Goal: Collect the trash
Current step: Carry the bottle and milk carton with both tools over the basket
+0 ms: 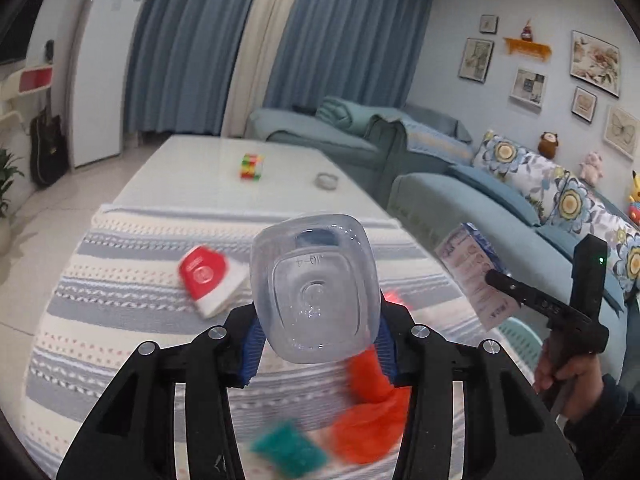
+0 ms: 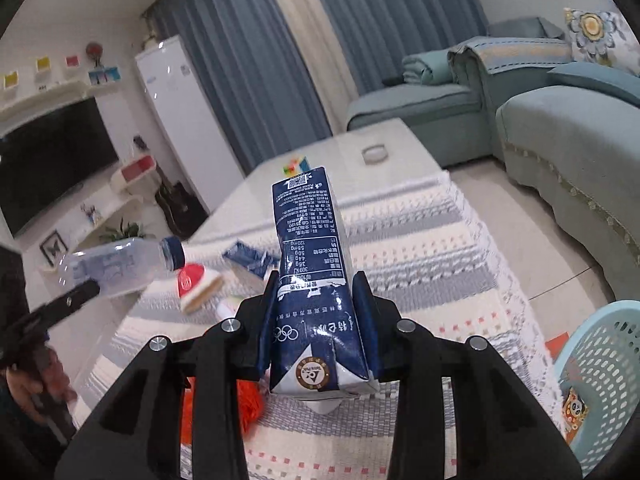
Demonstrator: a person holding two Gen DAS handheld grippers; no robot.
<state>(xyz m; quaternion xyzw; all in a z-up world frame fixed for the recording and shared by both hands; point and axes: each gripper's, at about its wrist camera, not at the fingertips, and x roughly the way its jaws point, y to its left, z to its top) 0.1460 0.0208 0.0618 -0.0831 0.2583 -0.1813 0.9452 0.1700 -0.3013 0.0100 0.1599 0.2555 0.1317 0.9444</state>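
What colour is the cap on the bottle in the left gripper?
Dark blue. The bottle's cap shows best in the right wrist view.

Bottle (image 1: 316, 288) in left jaws, carton (image 2: 316, 280) in right (both above table (image 2: 420, 264)); basket (image 2: 604, 380) right of table.

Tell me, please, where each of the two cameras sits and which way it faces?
Left wrist: on the left gripper, looking along its fingers past the clear bottle they clamp, toward curtains and sofa; the right gripper and hand show.
Right wrist: on the right gripper, looking past the clamped milk carton toward television and curtains; the left gripper shows.
Shared: striped tablecloth, red-and-white pack, both held items.
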